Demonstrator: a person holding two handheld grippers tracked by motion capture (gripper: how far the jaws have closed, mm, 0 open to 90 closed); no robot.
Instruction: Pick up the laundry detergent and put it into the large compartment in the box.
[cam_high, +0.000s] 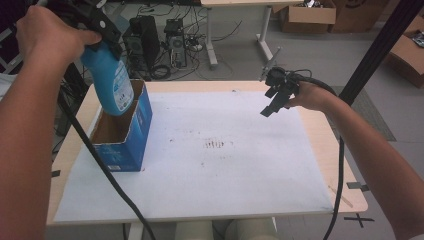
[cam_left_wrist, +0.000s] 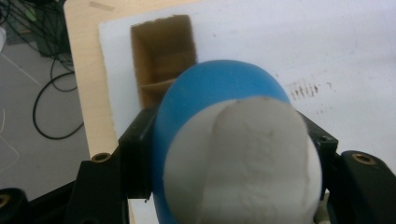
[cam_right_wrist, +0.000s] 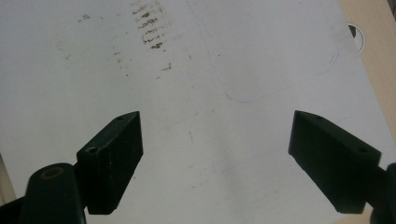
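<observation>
Overhead, the left gripper (cam_high: 102, 30) clamps a blue bottle (cam_high: 111, 82) upright, directly above the open box (cam_high: 134, 134) near the tabletop's left edge; the right gripper (cam_high: 276, 97) hangs open, empty.

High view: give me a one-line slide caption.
Left gripper holds blue bottle above open blue box; right gripper hovers open.

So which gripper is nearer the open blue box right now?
Left. The left gripper holds the blue bottle directly over the blue box, bottle bottom at its opening. The right gripper hangs open, empty, across the table.
</observation>
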